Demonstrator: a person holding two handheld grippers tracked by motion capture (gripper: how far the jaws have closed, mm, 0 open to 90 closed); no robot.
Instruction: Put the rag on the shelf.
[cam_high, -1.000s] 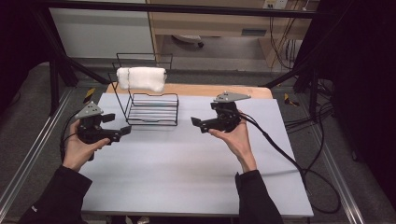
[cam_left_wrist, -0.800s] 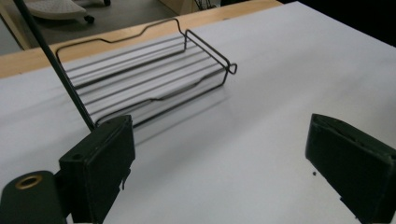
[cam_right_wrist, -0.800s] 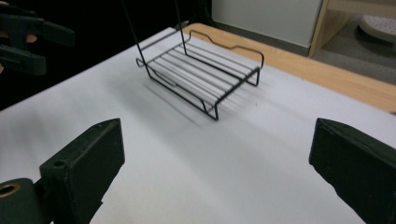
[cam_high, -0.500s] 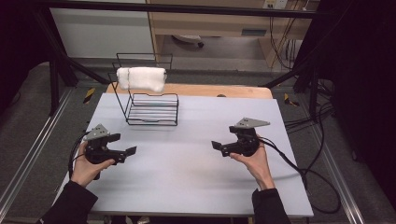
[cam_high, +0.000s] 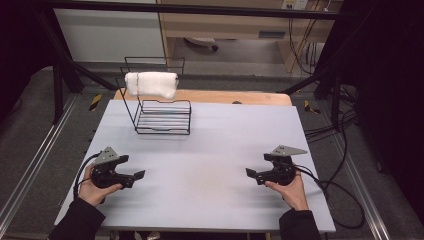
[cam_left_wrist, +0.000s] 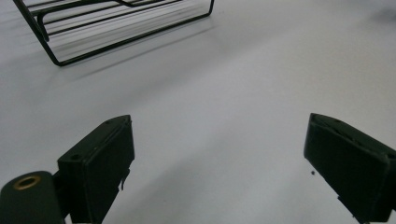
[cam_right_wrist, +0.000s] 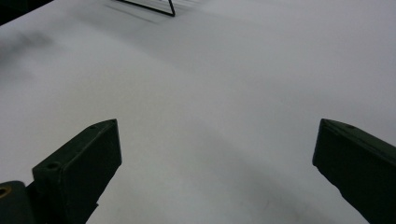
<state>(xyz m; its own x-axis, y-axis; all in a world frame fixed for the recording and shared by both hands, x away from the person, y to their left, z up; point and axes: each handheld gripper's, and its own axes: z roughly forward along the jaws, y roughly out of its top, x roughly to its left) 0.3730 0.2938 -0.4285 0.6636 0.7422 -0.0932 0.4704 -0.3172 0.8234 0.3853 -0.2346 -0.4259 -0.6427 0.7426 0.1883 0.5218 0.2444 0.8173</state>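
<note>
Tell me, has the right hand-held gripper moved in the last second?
Yes. The right hand-held gripper pulled back from the black wire rack toward the table's near edge.

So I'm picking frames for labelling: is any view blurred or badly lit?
High view: evenly lit, soft, dark at the edges; white towel on the wire rack reads clearly. Left gripper view: rack bars smeared by motion, fingers sharp. Right gripper view: table featureless, faint shadows.

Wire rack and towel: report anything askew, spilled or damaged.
Nothing stands out. The wire rack stands upright on the table, with the white towel draped over its top rail. No spills or damage show. Left gripper and right gripper are open and hold nothing.
</note>
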